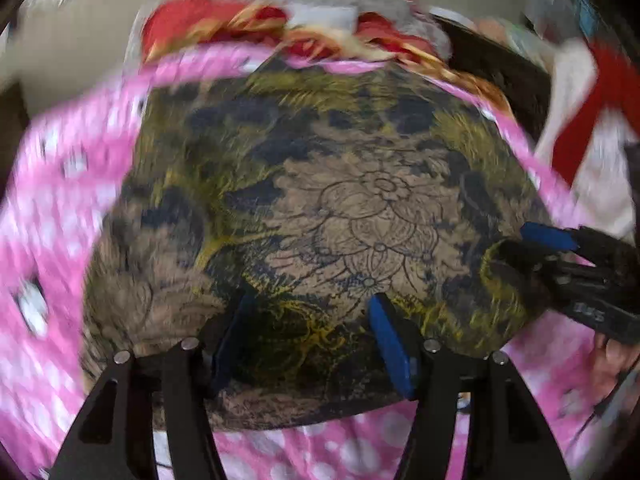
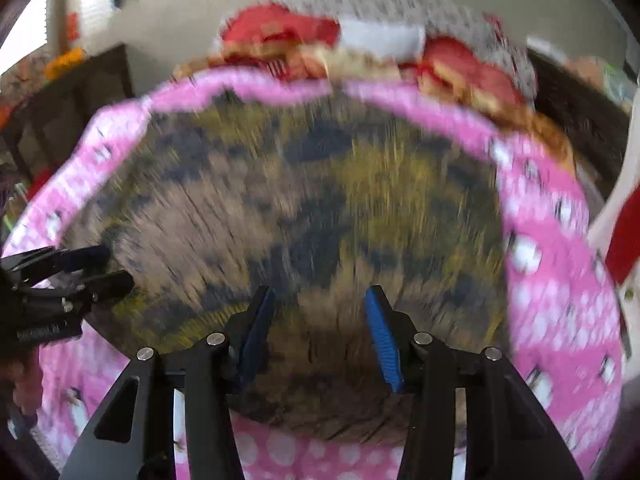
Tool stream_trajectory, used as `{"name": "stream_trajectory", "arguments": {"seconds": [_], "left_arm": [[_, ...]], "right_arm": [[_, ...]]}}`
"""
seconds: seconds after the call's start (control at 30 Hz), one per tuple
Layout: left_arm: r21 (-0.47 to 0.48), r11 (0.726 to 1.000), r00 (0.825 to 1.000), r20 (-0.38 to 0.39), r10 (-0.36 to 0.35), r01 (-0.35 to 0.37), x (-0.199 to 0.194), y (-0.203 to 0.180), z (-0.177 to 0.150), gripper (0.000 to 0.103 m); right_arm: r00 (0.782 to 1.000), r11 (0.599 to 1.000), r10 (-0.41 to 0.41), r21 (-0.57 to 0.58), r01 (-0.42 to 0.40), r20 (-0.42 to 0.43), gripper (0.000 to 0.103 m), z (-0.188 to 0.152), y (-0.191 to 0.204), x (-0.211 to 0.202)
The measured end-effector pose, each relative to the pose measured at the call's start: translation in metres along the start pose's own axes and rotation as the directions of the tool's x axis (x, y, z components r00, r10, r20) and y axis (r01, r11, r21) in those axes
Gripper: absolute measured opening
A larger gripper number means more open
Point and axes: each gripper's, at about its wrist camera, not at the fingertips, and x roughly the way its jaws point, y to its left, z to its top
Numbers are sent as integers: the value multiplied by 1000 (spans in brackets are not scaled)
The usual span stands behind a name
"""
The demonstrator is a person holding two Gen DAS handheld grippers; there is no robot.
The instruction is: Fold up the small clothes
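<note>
A brown, navy and yellow floral-printed garment (image 1: 304, 208) lay spread flat on a pink white-dotted bedsheet (image 1: 52, 208), with a heap of red and gold cloth (image 1: 224, 20) at its far edge. The left claw (image 1: 310, 336) hovered over the garment's near edge, blue pads well apart, gripping nothing. The right claw (image 2: 320, 336) stood partly open above the same near edge — the view was badly blurred, but no fabric seemed pinched between its pads. Each claw showed at the other view's side, near the garment's corner.
</note>
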Motion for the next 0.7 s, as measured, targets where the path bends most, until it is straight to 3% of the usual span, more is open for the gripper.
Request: {"name": "stream_trajectory", "arguments": {"seconds": [0.03, 0.1, 0.17, 0.3, 0.43, 0.53, 0.7], "left_arm": [[15, 1000, 1000, 2, 15, -15, 1, -3, -1, 67], [-9, 1000, 1000, 2, 1, -1, -2, -1, 1, 67], [-67, 996, 999, 14, -49, 50, -14, 10, 2, 67], [-184, 977, 988, 135, -80, 104, -72, 48, -20, 71], [-300, 931, 974, 155, -167, 208, -97, 85, -58, 73], [-357, 901, 968, 128, -215, 247, -88, 95, -75, 73], [-483, 819, 947, 81, -311, 310, -55, 106, -80, 74]], "right_arm": [[999, 1000, 0, 10, 1, -36, 34, -10, -1, 13], [996, 1000, 6, 17, -7, 83, 38, -25, -4, 13], [995, 1000, 11, 22, -13, 94, 38, -26, -6, 12], [994, 999, 21, 30, -24, 103, 39, -29, -9, 12], [994, 1000, 9, 22, -12, 106, 39, -30, -6, 11], [994, 1000, 5, 19, -7, 107, 39, -27, -5, 12], [994, 1000, 7, 20, -10, 107, 39, -27, -5, 11]]}}
